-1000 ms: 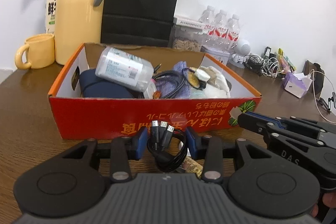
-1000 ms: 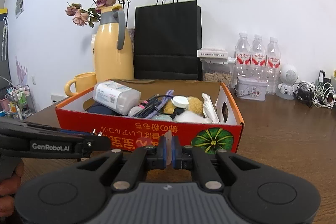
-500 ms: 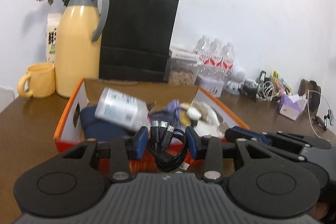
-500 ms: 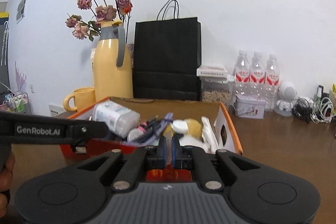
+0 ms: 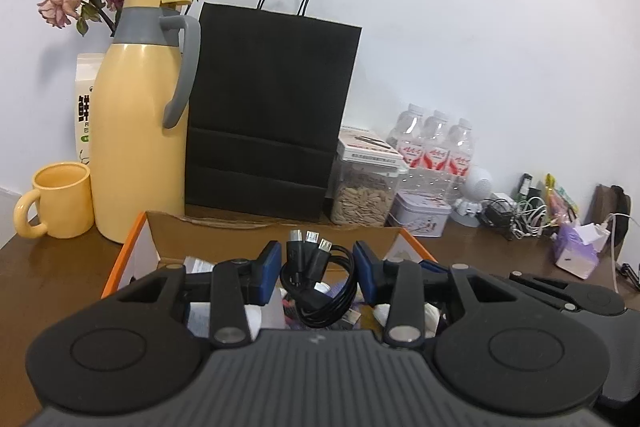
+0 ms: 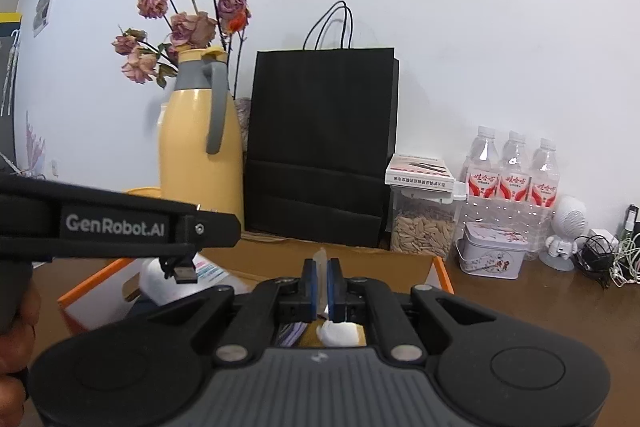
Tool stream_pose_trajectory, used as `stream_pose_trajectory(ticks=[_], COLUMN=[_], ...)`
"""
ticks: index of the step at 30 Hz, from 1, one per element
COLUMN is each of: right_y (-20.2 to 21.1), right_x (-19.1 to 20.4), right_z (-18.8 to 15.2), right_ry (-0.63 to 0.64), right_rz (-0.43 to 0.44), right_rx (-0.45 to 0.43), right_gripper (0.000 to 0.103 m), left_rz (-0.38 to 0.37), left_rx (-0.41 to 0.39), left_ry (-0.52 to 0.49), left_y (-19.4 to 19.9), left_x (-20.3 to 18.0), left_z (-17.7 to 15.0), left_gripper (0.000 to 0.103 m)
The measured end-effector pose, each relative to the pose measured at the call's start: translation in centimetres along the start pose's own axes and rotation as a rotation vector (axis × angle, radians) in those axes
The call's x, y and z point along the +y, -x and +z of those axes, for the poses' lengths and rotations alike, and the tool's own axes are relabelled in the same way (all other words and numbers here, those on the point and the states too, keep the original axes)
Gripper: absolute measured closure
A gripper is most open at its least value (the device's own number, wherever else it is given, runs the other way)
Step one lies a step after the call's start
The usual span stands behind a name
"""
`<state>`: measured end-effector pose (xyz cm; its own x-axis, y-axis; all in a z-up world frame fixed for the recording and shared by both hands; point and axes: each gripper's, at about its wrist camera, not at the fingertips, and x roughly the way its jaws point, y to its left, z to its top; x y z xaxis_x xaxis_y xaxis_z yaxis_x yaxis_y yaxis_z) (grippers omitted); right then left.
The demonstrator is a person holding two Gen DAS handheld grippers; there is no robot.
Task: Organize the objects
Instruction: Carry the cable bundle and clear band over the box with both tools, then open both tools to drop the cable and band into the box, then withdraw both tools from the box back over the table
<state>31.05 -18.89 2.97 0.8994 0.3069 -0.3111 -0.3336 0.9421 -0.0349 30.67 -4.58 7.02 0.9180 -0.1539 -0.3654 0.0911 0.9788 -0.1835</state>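
My left gripper (image 5: 316, 267) is shut on a coiled black USB cable (image 5: 320, 283), whose three plugs stick up between the blue pads. It hangs over the open orange cardboard box (image 5: 128, 255). In the right wrist view the left gripper (image 6: 228, 227) crosses from the left as a black bar, and the cable's USB plug (image 6: 184, 273) dangles under it. My right gripper (image 6: 322, 271) is shut on a thin translucent strip (image 6: 321, 257) above the same box (image 6: 444, 267). A white bottle (image 6: 160, 279) and other small items lie in the box, mostly hidden by the grippers.
Behind the box stand a yellow thermos jug (image 5: 136, 147), a yellow mug (image 5: 60, 199), a black paper bag (image 5: 272, 115), a seed jar (image 5: 364, 195), a tin (image 5: 420, 215) and three water bottles (image 5: 436, 147). Tangled cables (image 5: 516, 215) and a tissue pack (image 5: 576, 251) lie at the right.
Both grippers have risen and moved forward over the box, each keeping its hold. The box's red front wall has dropped out of sight beneath them.
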Motion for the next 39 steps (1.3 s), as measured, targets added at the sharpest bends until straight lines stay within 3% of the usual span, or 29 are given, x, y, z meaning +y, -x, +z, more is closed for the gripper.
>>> stream_pose_trajectory(ticks=[10,12,13,14,16,17,18,21,33,39], right_y=[-5.9,-6.7,-6.9,-6.9,-6.8,-6.6,-6.4,-5.9,-5.7,-3.8], right_x=[-1.5,-1.9,-2.2,-2.4,-2.9,-3.1,-3.3,-3.5,-3.2,-2.9], right_z=[-0.7,-0.9,-1.1,-1.1,-1.1,-1.1,-1.1,-1.0,-0.9,-0.6], right_ry=[-0.024,-0.029,-0.036,-0.04,-0.055,-0.062,-0.067,-0.072,-0.064,-0.056], right_rz=[0.009,0.009,0.003,-0.003,-0.017,-0.028,-0.037,-0.049,-0.035,-0.048], right_rx=[0.058,0.081,0.085,0.094,0.095,0.091,0.084,0.071,0.087,0.05], right_gripper=[0.098,0.094,0.092,0.084,0.056,0.032,0.014,0.0,0.0,0.0], left_rz=[0.036,0.048,0.056,0.065,0.088,0.104,0.119,0.125,0.124,0.115], left_rx=[0.05,0.045,0.039,0.032,0.003,-0.017,-0.025,-0.018,0.009,0.009], left_ry=[-0.035,-0.046,-0.05,-0.052,-0.046,-0.046,-0.048,-0.027,-0.031,-0.023], left_y=[-5.7,-6.1,-6.2,-6.2,-5.9,-5.6,-5.4,-5.3,-5.0,-2.7], left_x=[1.0,1.1,1.2,1.3,1.6,1.7,1.8,2.2,2.4,2.9], left_z=[0.3,0.2,0.2,0.2,0.1,0.1,0.1,0.2,-0.1,0.1], left_gripper=[0.062,0.055,0.045,0.027,0.0,0.0,0.0,0.0,0.0,0.0])
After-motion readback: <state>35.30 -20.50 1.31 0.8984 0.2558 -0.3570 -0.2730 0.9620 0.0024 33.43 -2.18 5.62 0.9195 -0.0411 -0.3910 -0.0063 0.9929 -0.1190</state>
